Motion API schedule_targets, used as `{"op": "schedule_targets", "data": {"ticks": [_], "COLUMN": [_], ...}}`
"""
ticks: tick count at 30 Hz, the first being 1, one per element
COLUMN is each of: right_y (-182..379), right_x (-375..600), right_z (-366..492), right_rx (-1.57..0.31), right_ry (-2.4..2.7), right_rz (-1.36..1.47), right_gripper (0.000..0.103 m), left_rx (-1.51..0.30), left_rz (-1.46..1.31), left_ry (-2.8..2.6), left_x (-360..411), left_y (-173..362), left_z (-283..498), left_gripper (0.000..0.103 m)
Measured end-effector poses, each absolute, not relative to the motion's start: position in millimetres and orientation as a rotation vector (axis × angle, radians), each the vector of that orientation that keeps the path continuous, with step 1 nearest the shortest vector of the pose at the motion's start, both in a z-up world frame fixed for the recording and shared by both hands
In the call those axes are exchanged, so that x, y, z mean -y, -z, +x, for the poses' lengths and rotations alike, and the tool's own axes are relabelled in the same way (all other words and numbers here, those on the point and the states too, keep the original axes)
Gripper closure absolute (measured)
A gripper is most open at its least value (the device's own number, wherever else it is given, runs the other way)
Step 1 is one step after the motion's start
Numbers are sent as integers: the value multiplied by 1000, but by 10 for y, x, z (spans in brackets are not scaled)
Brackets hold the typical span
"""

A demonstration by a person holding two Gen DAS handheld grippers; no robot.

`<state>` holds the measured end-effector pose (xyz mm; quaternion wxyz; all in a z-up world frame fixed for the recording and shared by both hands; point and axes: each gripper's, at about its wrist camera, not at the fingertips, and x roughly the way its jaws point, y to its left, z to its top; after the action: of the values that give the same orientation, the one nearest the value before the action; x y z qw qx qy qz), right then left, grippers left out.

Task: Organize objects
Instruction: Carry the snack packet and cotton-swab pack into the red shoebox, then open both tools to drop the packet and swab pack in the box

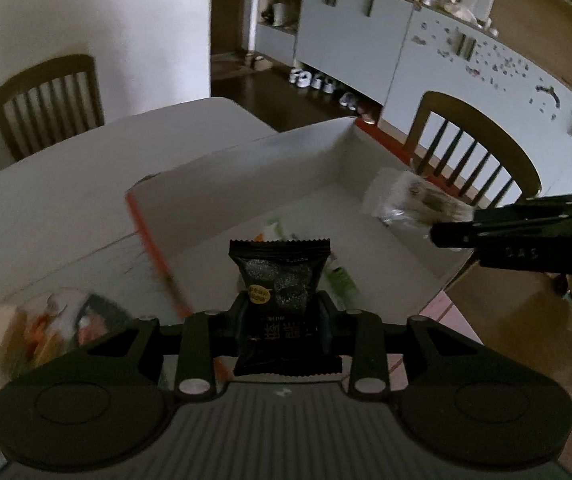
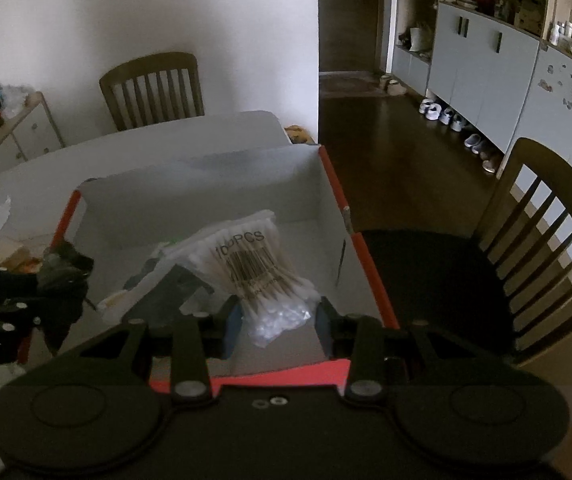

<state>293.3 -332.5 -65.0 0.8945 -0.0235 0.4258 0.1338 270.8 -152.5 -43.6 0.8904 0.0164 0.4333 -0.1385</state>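
Note:
My left gripper [image 1: 282,308] is shut on a black snack packet [image 1: 280,276] that stands upright between its pads, just over the near left side of a white box with orange edges [image 1: 246,168]. In the right wrist view my right gripper [image 2: 278,320] is shut on a clear bag of cotton swabs [image 2: 252,268], held over the box [image 2: 206,196]. The right gripper [image 1: 445,234] with its bag [image 1: 409,200] comes in from the right in the left wrist view. At the left edge of the right wrist view are the left gripper [image 2: 42,280] and its packet [image 2: 66,268].
Small green and white items [image 1: 337,280] and a dark packet [image 2: 166,292] lie on the box floor. Loose packets [image 1: 66,320] clutter the white table [image 1: 66,184] left of the box. Wooden chairs [image 1: 46,100] [image 2: 545,240] stand at the far side and at the right.

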Motion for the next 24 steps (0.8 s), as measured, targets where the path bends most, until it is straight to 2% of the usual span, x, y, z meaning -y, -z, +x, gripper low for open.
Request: {"op": "schedule_targets", "data": {"ticks": [24], "right_y": [1253], "right_x": [3002], "right_z": [3301], "right_rx": [-1026], "right_ry": [-268], "right_rz": [-229], "right_gripper": [63], "left_rx": [-1057], "left_rz": [195], "left_ry": [325], "left_x": [2074], "left_y": [1028], "left_z": [3282], "left_gripper": [71]}}
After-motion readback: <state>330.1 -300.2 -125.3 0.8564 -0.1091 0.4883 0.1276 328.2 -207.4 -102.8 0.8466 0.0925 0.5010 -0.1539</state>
